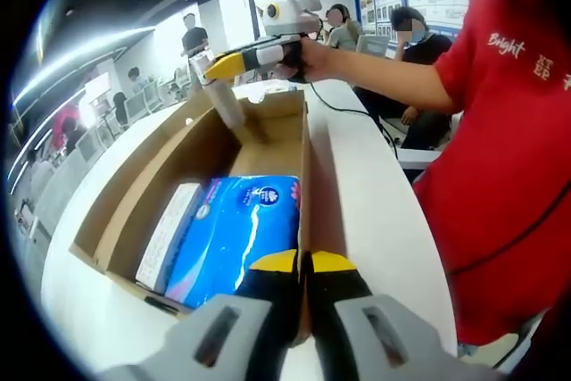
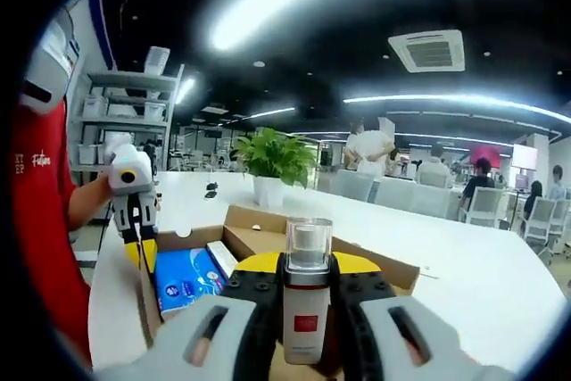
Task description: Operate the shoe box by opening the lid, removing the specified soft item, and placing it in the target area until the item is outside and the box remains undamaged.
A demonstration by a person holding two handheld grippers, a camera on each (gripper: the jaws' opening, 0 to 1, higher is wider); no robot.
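Observation:
An open cardboard shoe box [image 1: 134,194] lies on the white table. Inside it a blue soft tissue pack [image 1: 236,229] rests beside a flat white carton [image 1: 169,234]. My left gripper [image 1: 303,260] is shut on the box's near right wall. My right gripper [image 1: 219,67] hovers over the far end of the box, shut on a small bottle [image 1: 227,103]. In the right gripper view that bottle [image 2: 306,310], with a clear cap and a red label, stands upright in my right gripper [image 2: 308,265]. Below it are the box [image 2: 259,225] and blue pack [image 2: 183,278], with the left gripper [image 2: 141,252] on the box's left wall.
The white table [image 1: 366,211] runs long to the right of the box, with a black cable [image 1: 348,111] lying on it. A potted plant [image 2: 268,162] stands behind the box. The person in a red shirt [image 1: 508,149] stands at the table edge. Other people sit farther back.

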